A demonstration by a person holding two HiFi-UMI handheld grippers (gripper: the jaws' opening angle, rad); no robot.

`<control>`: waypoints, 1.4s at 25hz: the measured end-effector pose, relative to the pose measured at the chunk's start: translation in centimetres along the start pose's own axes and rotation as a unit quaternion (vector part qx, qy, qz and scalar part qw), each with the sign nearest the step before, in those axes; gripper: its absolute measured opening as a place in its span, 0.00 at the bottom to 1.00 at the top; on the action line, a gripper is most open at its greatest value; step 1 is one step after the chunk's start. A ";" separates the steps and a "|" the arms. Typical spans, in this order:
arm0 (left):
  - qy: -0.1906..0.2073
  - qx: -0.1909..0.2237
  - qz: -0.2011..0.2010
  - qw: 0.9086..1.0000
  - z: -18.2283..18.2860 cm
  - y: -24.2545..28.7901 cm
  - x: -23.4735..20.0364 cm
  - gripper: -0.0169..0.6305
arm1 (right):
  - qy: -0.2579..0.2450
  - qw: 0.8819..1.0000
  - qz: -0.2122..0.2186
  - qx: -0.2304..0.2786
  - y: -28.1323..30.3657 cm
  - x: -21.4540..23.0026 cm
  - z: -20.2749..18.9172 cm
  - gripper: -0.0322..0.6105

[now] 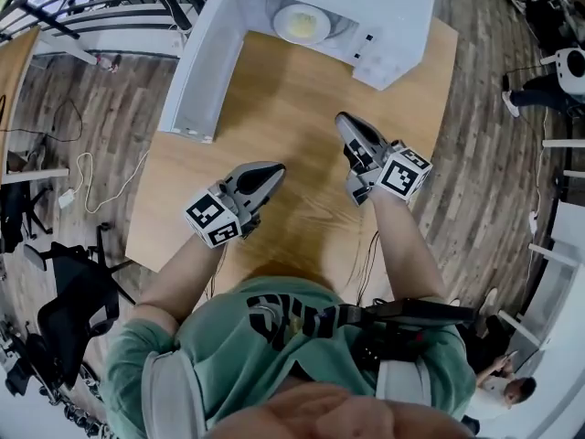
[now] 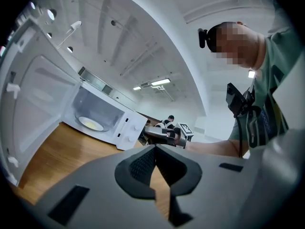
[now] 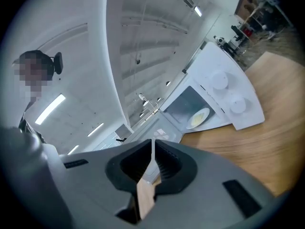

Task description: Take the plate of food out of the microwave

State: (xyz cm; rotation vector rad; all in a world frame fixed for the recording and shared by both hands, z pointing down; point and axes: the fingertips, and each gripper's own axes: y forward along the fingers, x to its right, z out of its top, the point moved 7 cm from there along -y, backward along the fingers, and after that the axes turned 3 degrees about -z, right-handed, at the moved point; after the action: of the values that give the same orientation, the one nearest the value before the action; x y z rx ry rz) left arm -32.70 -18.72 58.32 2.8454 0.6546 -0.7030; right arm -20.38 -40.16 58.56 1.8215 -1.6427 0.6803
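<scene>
A white microwave (image 1: 393,26) stands at the far end of the wooden table (image 1: 292,108), its door (image 1: 206,62) swung wide open to the left. Inside lies a white plate with yellow food (image 1: 302,23), also seen in the left gripper view as plate (image 2: 91,124) and in the right gripper view as plate (image 3: 198,118). My left gripper (image 1: 274,174) hovers over the table's middle, shut and empty, well short of the microwave. My right gripper (image 1: 345,122) is a little nearer the oven, shut with nothing in it. Both point toward the cavity.
The open door (image 2: 38,104) walls off the table's left side. Black office chairs (image 1: 73,309) and cables (image 1: 91,181) are on the floor at the left. Another person (image 1: 512,391) sits at the lower right, beyond the table's edge.
</scene>
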 end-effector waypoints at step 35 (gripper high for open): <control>0.064 0.088 0.079 0.991 -1.9 3.8 -14.7 0.03 | 0.278 0.956 -0.020 0.090 18.6 17.0 0.9 0.21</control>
State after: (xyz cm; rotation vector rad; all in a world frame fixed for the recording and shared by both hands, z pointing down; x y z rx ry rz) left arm -41.94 -27.25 67.07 3.0820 0.3926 -0.5849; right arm -37.03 -53.78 71.64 1.5767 -1.1962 1.2277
